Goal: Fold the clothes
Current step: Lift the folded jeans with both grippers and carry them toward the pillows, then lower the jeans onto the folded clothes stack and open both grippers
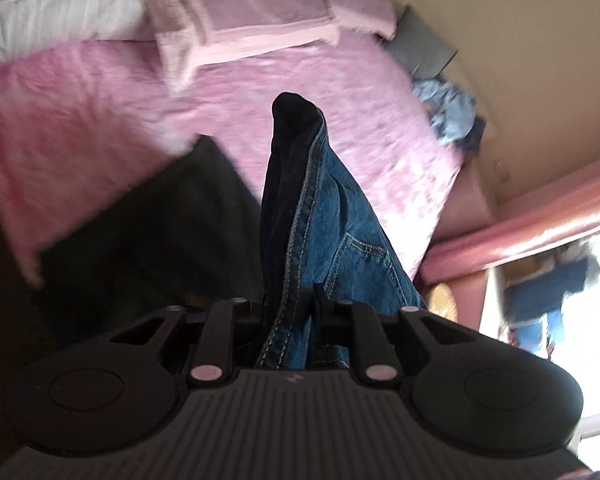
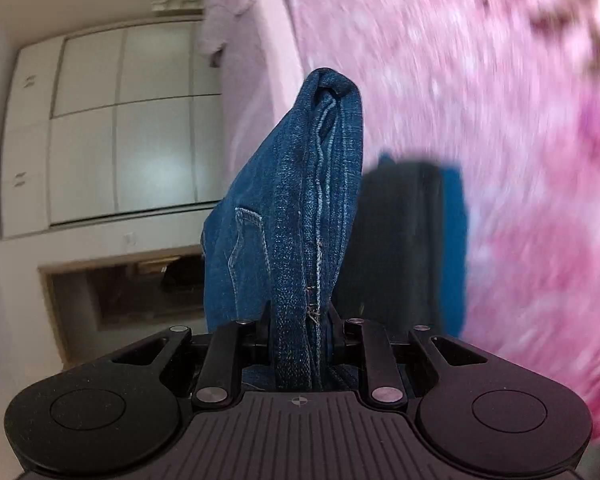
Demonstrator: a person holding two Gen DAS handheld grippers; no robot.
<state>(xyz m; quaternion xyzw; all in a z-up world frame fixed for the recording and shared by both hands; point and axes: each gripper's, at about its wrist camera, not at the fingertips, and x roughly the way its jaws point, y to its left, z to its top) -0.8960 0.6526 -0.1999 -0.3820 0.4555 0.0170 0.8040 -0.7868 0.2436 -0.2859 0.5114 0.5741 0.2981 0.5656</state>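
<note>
A pair of dark blue jeans [image 1: 320,216] hangs in the air over a pink bed, bunched into a narrow column with a stitched pocket showing. My left gripper [image 1: 290,304] is shut on the jeans, the denim wedged between its fingers. In the right wrist view the same jeans [image 2: 300,208] rise from my right gripper [image 2: 300,320], which is also shut on a thick seam. A dark folded garment [image 1: 156,236] lies on the bed below the jeans, and it shows as a black and blue patch [image 2: 404,248] beside the denim.
The pink bedspread [image 1: 100,128] carries pink pillows [image 1: 260,4] and a white one [image 1: 48,4] at the head. A crumpled light blue garment [image 1: 448,112] lies at the bed's far edge by a beige wall. White cupboard doors [image 2: 112,128] stand beside the bed.
</note>
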